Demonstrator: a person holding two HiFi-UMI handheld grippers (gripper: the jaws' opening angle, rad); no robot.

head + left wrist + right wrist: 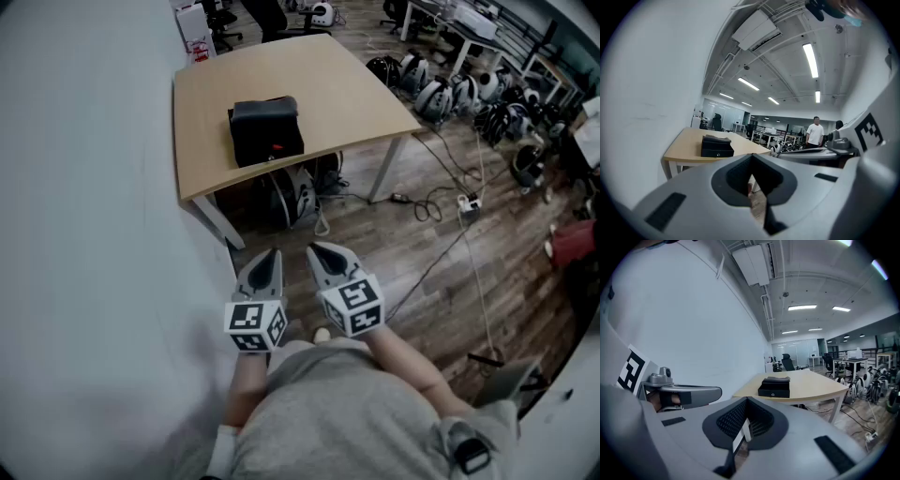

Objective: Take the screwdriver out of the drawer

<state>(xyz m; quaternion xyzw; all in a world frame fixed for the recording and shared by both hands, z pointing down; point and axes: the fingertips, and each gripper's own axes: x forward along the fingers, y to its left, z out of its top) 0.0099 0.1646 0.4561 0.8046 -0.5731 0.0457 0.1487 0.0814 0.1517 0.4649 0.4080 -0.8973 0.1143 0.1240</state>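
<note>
We are at the approach: left gripper point(269, 255) and right gripper point(320, 249), both pressed together on nothing, hang well short of the black drawer box point(266, 129) on the table point(356, 94). Next we must reach its front and pull. The screwdriver is hidden, presumably inside the box.

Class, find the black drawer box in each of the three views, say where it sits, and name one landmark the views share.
Head view: the black drawer box is in the upper centre, on the table near the white wall.
Left gripper view: left of centre, at mid-height.
Right gripper view: just right of centre.
Shared landmark: the light wooden table under it.
</note>
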